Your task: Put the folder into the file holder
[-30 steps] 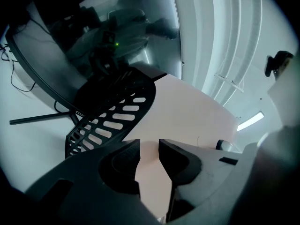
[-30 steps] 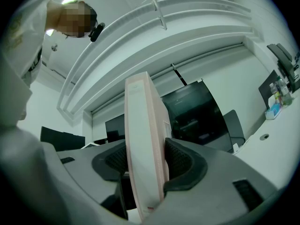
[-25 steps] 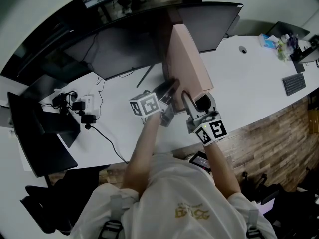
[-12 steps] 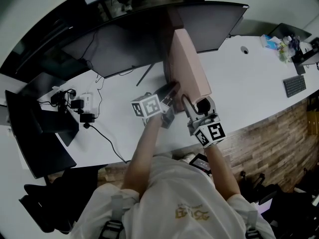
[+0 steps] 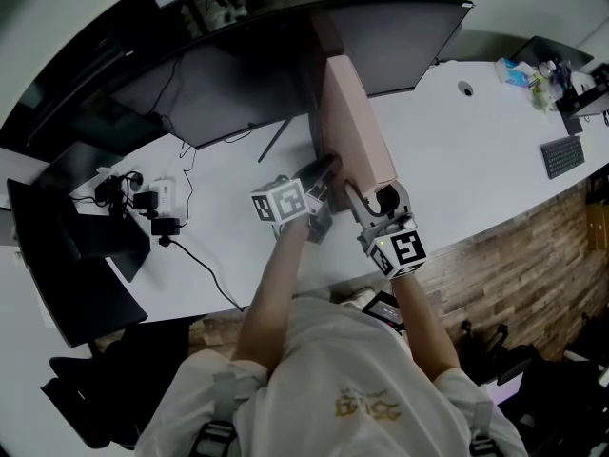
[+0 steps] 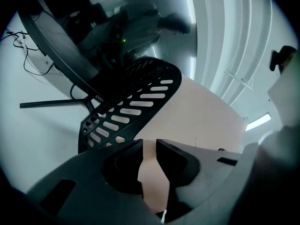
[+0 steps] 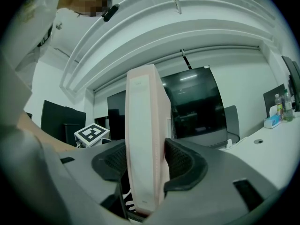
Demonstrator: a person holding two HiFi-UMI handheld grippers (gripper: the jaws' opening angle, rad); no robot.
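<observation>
Now the right tongs [image 7: 145, 159] are clamping the upright pink folder [image 5: 350, 127] by its spine, the left tongs [image 6: 150, 146] just closing tighter on it

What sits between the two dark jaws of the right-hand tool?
The pink folder, upright on edge; the right gripper clamps its sides, shown in the right gripper view.

Pink folder [image 5: 354, 127] stands upright beside the black slotted file holder [image 6: 126, 111].
</observation>
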